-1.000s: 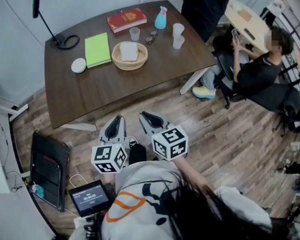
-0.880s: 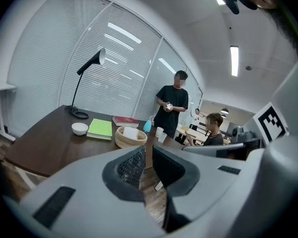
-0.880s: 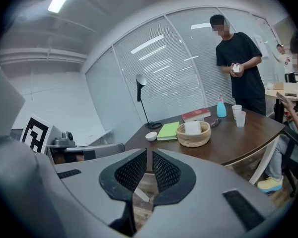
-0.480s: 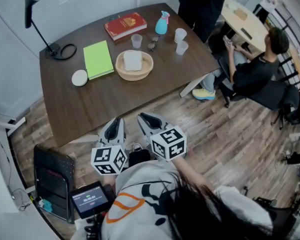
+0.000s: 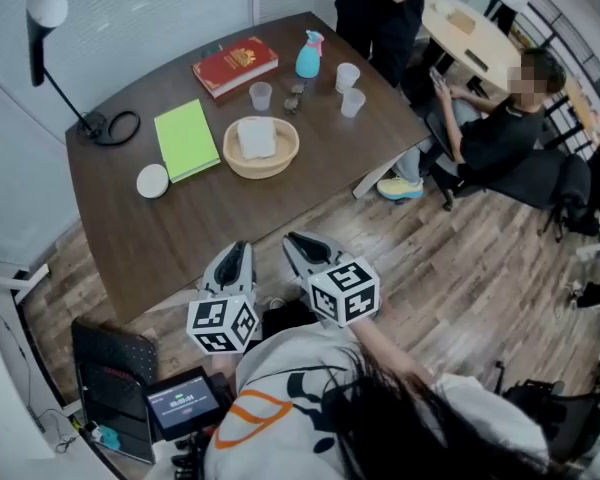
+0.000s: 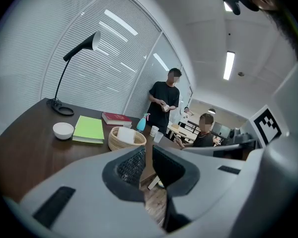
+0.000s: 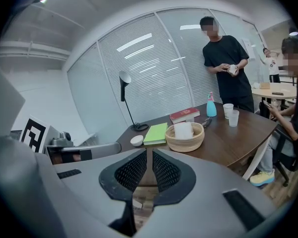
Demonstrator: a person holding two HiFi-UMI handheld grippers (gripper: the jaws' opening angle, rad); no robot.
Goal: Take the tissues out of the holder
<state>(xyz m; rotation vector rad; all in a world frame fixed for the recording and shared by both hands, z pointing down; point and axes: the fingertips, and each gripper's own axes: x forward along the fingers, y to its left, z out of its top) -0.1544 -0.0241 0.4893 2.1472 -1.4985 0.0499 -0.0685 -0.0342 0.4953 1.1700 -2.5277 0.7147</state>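
A dark brown wooden counter (image 5: 180,233) fills the upper left of the head view, standing on a wood-plank floor (image 5: 460,268). Beyond its far right corner are a standing person in black (image 5: 375,13) and a seated person (image 5: 500,138). On the near side, over the floor and short of the counter's edge, the 2 tools are held side by side, both aimed toward the counter. The left tool (image 5: 234,255) has its jaws a little apart with nothing between them; its own view shows floor and the counter's edge through the gap. The right tool (image 5: 296,242) shows only a thin slit between its pads, and that slit is empty too. A round woven basket holder (image 5: 280,163) stands near the counter's middle, ahead of both tools and well apart from them. The white tissues (image 5: 257,138) lie folded inside it, touched by neither tool. Just left of the holder lies a green notebook (image 5: 186,139), with a small white bowl (image 5: 153,180) beside it.
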